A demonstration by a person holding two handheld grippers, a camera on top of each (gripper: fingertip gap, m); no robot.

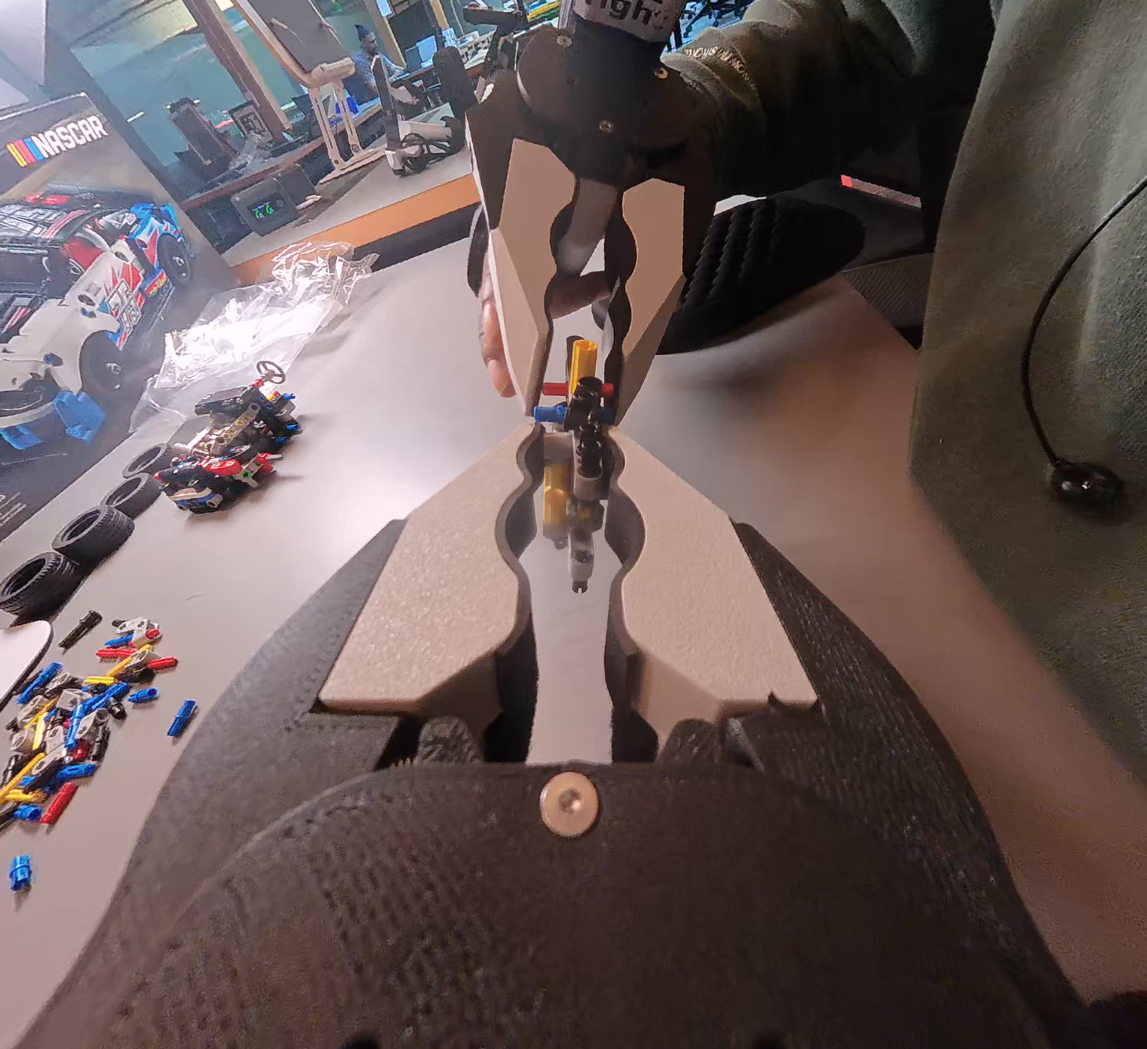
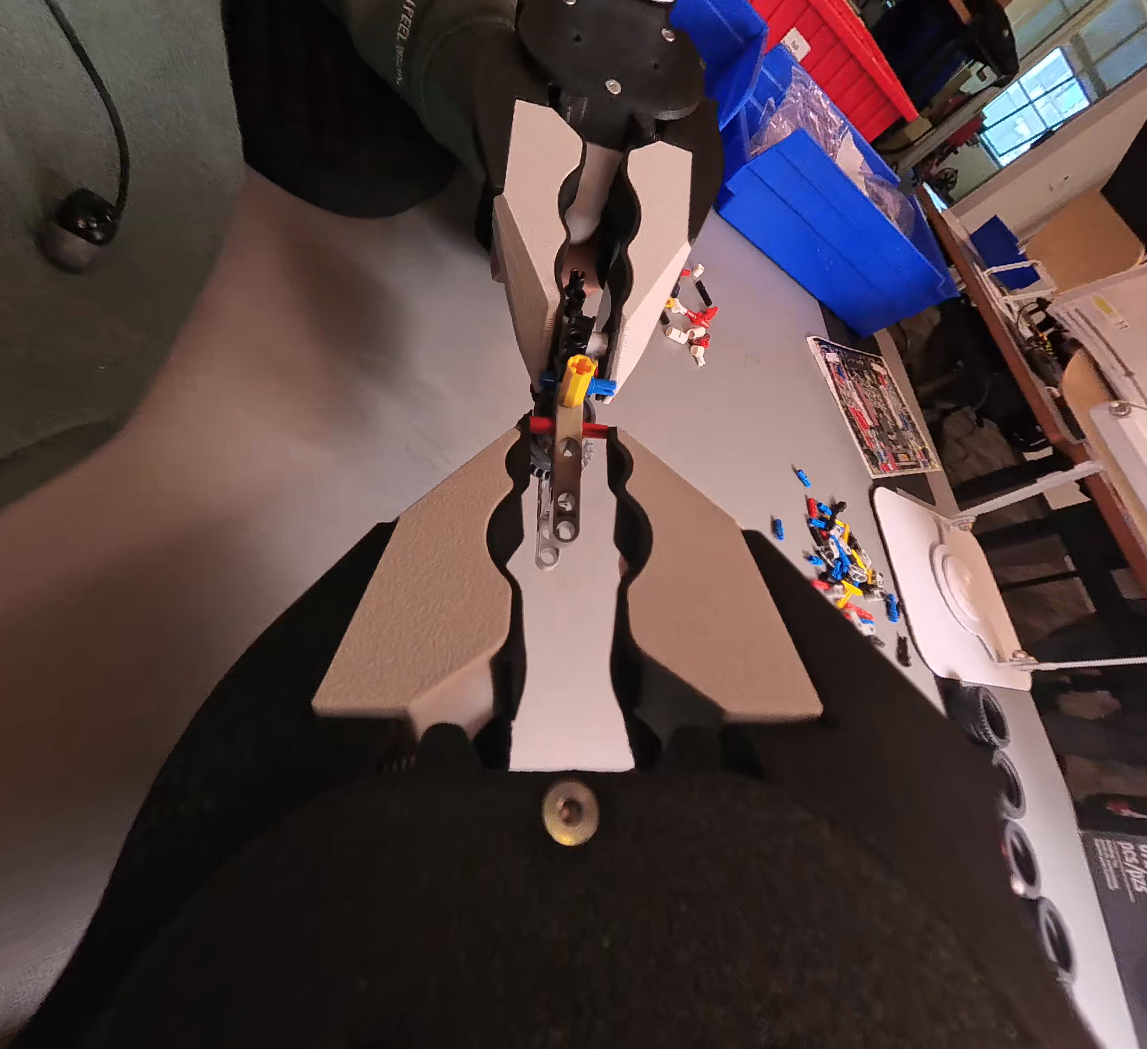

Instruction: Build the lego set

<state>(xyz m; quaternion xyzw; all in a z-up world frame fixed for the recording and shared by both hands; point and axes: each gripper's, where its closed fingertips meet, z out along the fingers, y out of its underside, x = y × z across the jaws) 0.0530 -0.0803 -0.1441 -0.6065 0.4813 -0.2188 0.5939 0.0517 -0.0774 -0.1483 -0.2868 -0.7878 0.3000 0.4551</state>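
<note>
While both claws meet tip to tip above the grey table, a small lego assembly spans the gap between them. The left gripper has its fingers drawn close together on the near end of that assembly, clamping a black pin stack and a grey beam with a yellow piece alongside; the rest of the piece runs back into the scalloped slot between the fingers. The right gripper is likewise clamped on the assembly, with a thin red axle crossing at its fingertips and a grey holed beam and dark gear lying back between its fingers. From that side a yellow connector and blue pins sit just beyond the tips, at the mouth of the opposite claw.

Outward from the assembly, in the left wrist view, a partly built chassis stands well to its left on the table, with crumpled clear bags behind it and a row of black tyres nearer the camera. A loose pile of small coloured parts lies nearer still. In the right wrist view, a smaller scatter of white and red parts lies just right of the assembly, an instruction booklet farther right, and blue bins beyond
</note>
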